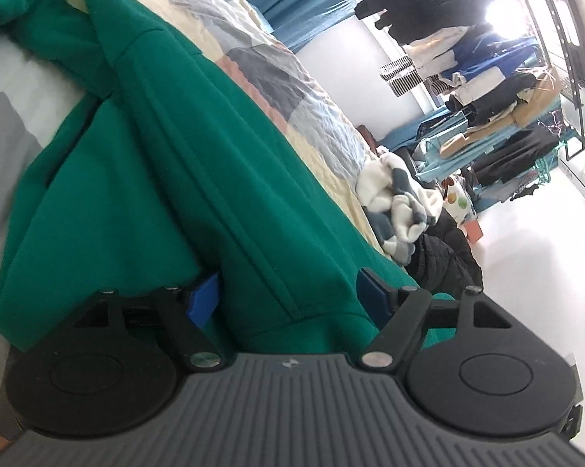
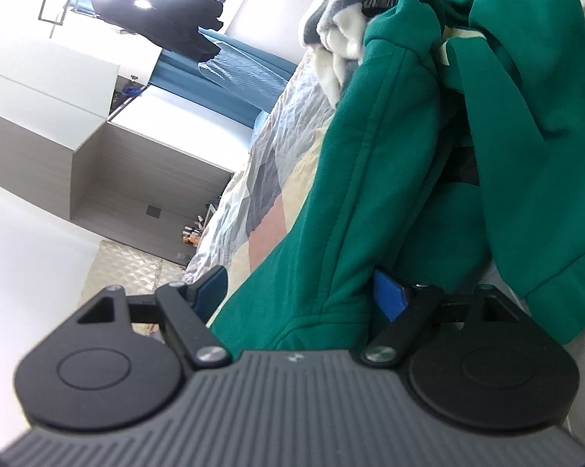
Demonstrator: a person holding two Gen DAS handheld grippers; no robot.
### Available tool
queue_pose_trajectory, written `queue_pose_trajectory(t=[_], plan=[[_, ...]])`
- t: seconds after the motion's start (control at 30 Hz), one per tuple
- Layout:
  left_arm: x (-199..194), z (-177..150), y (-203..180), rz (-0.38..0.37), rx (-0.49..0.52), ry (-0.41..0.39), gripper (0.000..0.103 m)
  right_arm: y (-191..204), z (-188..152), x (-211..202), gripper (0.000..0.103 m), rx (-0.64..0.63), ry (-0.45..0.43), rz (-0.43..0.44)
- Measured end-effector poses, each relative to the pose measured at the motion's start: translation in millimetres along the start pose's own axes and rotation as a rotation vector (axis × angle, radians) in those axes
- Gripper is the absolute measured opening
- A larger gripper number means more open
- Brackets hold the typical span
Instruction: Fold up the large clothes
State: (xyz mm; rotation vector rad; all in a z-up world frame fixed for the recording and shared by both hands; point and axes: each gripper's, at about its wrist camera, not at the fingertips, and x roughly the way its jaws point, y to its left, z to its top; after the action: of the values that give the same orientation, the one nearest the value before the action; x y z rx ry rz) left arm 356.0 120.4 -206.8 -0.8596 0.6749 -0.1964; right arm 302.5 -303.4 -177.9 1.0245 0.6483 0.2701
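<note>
On a bed spread with a patchwork quilt [image 1: 276, 78], a large green sweatshirt [image 1: 199, 179] is lying partly bunched while a person is working a two-finger gripper in each hand at its hem. The left gripper [image 1: 288, 295] is standing with jaws spread wide, a thick fold of hem between its blue pads but not visibly pinched. The right gripper [image 2: 300, 292] is likewise standing wide apart around the ribbed hem corner, the cloth apparently loose. The fleece is looking soft, thick and floppy, likely to sag and slide; the stitched hem corners are probably offering the firmest hold.
</note>
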Motion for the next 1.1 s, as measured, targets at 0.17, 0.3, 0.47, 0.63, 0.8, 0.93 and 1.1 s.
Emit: queue_pose_trajectory(t=[0.17,0.3,0.47,0.63,0.8,0.93,1.1], plan=[[-1,0,-5,-0.038,0.027,-0.024,0.078,-4,0,-5,0.083,-0.002,0.0,-0.012],[-1,0,-18,-0.071,0.162,-0.051,0.079,2,1,-7,0.082,-0.034,-0.017,-0.006],[-1,-1,-19,-0.093,0.149,-0.069,0.079,6,1,-10,0.082,-0.059,-0.025,0.01],[-11,0,-20,-0.162,0.13,-0.106,0.079,-6,1,-6,0.082,-0.005,-0.006,-0.017],[-15,2,-18,-0.215,0.105,-0.123,0.078,-17,-4,9,0.082,0.036,0.06,-0.076],[-17,3,-16,-0.218,0.094,-0.119,0.078,-25,-7,16,0.082,0.093,0.072,-0.051],[-18,5,-9,-0.23,0.056,-0.111,0.079,-18,-10,15,0.082,0.109,0.03,0.099]])
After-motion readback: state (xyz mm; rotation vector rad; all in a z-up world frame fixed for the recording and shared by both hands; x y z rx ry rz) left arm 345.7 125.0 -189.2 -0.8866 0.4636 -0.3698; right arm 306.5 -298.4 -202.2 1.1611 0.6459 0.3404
